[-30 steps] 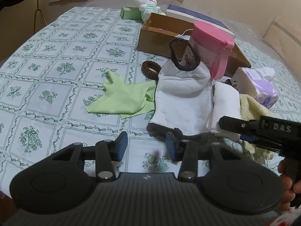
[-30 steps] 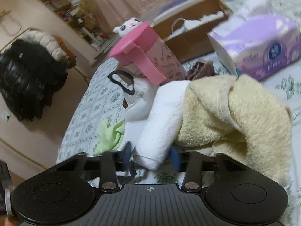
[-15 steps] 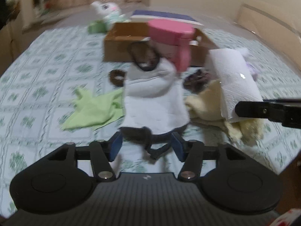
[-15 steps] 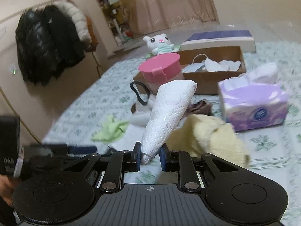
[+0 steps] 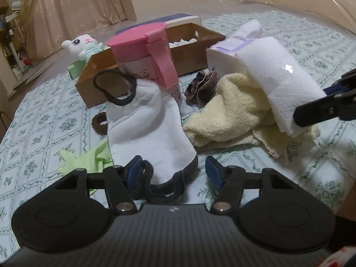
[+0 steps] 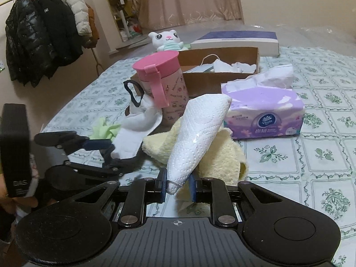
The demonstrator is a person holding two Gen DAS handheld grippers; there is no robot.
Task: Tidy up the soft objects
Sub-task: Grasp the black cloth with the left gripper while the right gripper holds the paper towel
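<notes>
Left gripper (image 5: 173,170): jaws spread apart, the dark elastic hem of a white cloth pouch (image 5: 146,131) lying between the blue pads, no pinch evident. Pouch leans up against a pink-lidded tumbler (image 5: 146,49). Beside it on the green-patterned tablecloth (image 5: 33,138): lime cloth (image 5: 89,158), brown hair tie (image 5: 100,123), brown scrunchie (image 5: 201,86), cream towel (image 5: 231,115), cardboard box (image 5: 191,51), plush cat (image 5: 82,44).

Right gripper (image 6: 179,188): fingers clamped on the lower end of a folded white paper towel (image 6: 200,133), which stands tilted, raised above the cream towel (image 6: 222,158). Purple tissue pack (image 6: 264,115) just right of it; tumbler (image 6: 162,77) and cardboard box (image 6: 222,66) behind; plush cat (image 6: 165,40) beyond the box. Left gripper (image 6: 106,153) visible at lower left, at the pouch's (image 6: 138,126) hem.
</notes>
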